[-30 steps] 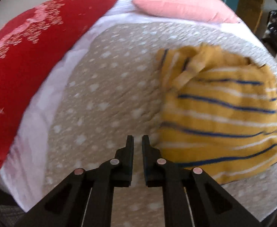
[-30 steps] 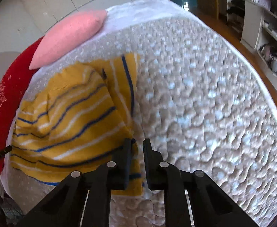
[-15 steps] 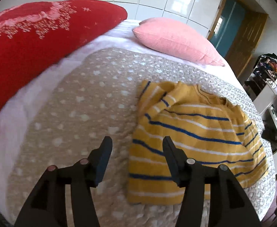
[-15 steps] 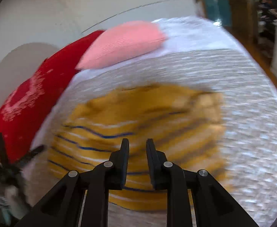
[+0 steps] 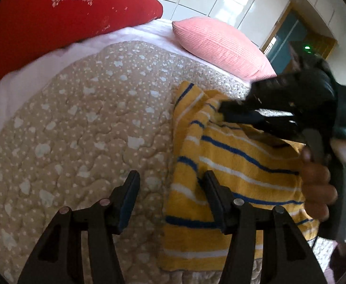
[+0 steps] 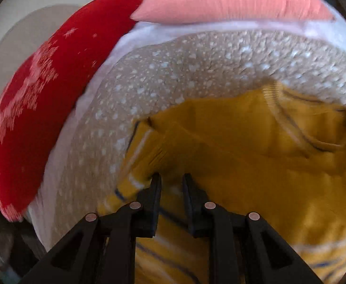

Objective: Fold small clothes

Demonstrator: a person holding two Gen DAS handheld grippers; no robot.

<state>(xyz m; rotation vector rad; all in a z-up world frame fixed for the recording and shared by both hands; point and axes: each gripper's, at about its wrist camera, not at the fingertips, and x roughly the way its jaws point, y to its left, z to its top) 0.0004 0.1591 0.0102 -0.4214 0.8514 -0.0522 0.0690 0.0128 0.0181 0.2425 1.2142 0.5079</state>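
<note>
quilted dotted bedspread point(image 5: 90, 123); knit striped yellow sweater point(image 5: 232, 170) | left gripper point(image 5: 170, 189) jaws apart | right gripper point(image 6: 170, 179) jaws narrowly apart, just opening

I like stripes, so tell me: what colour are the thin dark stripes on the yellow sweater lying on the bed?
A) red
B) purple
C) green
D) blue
D: the left wrist view shows the sweater with blue stripes, and white ones between them, across its yellow knit.
</note>
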